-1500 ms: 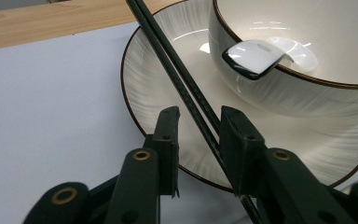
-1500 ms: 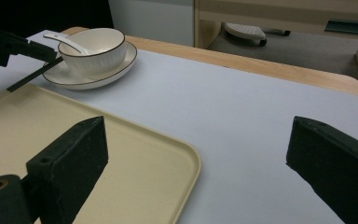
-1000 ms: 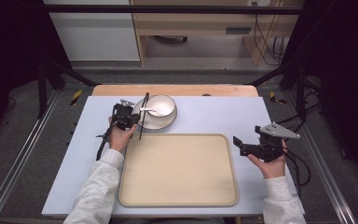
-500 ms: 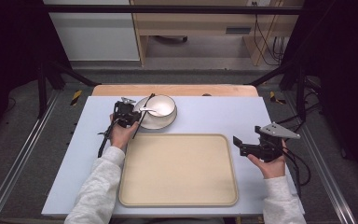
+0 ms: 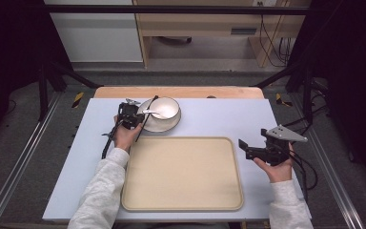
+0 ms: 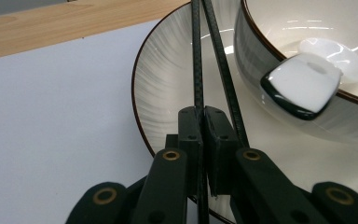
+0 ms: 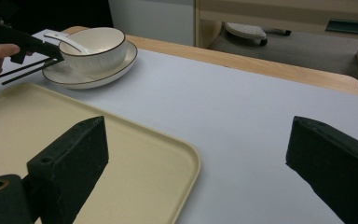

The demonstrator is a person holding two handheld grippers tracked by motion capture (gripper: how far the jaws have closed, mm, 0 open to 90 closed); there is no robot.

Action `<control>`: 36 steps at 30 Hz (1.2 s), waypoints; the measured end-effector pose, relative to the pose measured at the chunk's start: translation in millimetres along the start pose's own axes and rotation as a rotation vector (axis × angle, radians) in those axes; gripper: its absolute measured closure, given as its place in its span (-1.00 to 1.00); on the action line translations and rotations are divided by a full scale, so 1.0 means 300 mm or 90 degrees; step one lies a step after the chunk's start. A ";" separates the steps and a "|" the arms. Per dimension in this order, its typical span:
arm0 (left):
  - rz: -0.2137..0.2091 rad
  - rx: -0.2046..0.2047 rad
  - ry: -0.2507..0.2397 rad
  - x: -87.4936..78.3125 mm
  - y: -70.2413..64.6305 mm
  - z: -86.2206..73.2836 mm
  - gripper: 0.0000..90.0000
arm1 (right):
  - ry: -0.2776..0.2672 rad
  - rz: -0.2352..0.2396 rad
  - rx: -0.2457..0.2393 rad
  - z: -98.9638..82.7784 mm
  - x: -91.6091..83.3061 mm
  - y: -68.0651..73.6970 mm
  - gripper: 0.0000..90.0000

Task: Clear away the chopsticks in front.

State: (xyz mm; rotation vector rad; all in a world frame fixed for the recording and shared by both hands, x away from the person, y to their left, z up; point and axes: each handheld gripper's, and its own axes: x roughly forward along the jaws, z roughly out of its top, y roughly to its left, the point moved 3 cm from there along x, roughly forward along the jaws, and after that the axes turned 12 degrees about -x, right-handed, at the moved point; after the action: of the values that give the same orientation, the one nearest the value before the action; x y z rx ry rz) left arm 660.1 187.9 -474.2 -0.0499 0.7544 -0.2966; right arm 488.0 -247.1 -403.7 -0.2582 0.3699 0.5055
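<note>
My left gripper (image 5: 134, 117) (image 6: 204, 119) is shut on a pair of black chopsticks (image 5: 147, 114) (image 6: 196, 56); its jaws have just been closing with the sticks between them. The sticks slant over the rim of a white plate (image 5: 159, 126) (image 6: 168, 79). On the plate stands a white bowl (image 5: 167, 107) (image 6: 270, 51) with a white spoon (image 5: 151, 113) (image 6: 307, 79) resting in it. My right gripper (image 5: 253, 138) (image 7: 198, 135) stands open, holding nothing, beside the right edge of the beige tray (image 5: 181, 171) (image 7: 51, 135).
The tray lies bare at the front middle of the pale blue table top (image 5: 219, 117). A wooden strip (image 5: 181, 91) runs along the far edge. Black frame rails (image 5: 43, 81) stand at both sides.
The chopsticks' far tips have swung a little to the right over the plate in my left gripper. The right gripper has stayed where it was.
</note>
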 end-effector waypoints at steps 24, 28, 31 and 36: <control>0.040 -0.039 -0.060 -0.218 0.083 -0.058 0.91 | -0.010 -0.014 0.011 0.001 -0.028 -0.022 -0.90; 0.048 -0.051 -0.072 -0.262 0.091 -0.079 0.91 | -0.009 -0.017 0.012 0.000 -0.033 -0.027 -0.90; 0.049 -0.059 -0.082 -0.302 0.096 -0.097 0.91 | -0.010 -0.017 0.013 -0.001 -0.035 -0.029 -0.91; 0.053 -0.072 -0.099 -0.366 0.094 -0.128 0.91 | -0.012 -0.019 0.016 0.000 -0.041 -0.029 -0.91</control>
State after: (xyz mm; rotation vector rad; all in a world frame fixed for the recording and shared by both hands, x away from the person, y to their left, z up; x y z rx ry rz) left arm 565.2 248.2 -433.4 -0.1457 0.6171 -0.1683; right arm 482.6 -259.7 -397.5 -0.2347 0.3539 0.4728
